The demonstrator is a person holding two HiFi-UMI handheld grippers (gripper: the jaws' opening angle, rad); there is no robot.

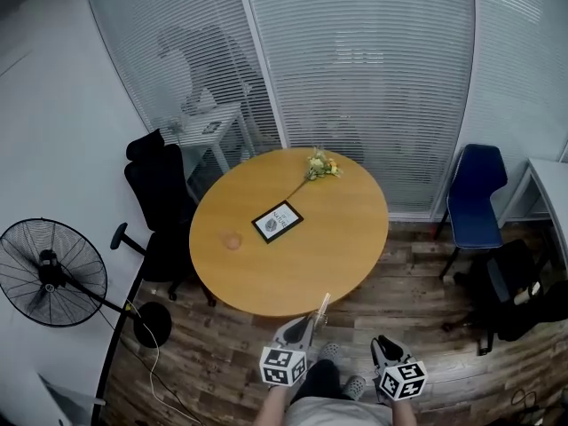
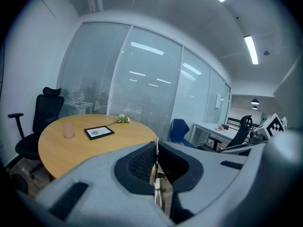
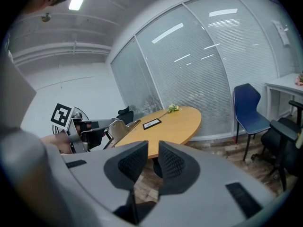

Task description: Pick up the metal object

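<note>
Plainly, at the head view's lower centre, the left gripper [image 1: 311, 325] pinches the thin metal object [image 1: 323, 307], apparently lifted clear beside the table [image 1: 293, 264].

Its own view shows the jaws clamped flat on the strip's faces.

Only the right gripper view shows the right gripper [image 3: 146, 162] spread and empty.

You've got one metal object [image 1: 321, 308], one framed card [image 1: 278, 221], one pink cup [image 1: 232, 240], one flower sprig [image 1: 321, 164], one worktop [image 1: 342, 233], one blue chair [image 1: 475, 195], one fan [image 1: 51, 273].

Your left hand-held gripper [image 1: 309, 323] holds a metal strip [image 1: 323, 308] just off the near edge of the round bench [image 1: 346, 247], where a framed card [image 1: 278, 221] and flowers [image 1: 321, 164] lie.
</note>
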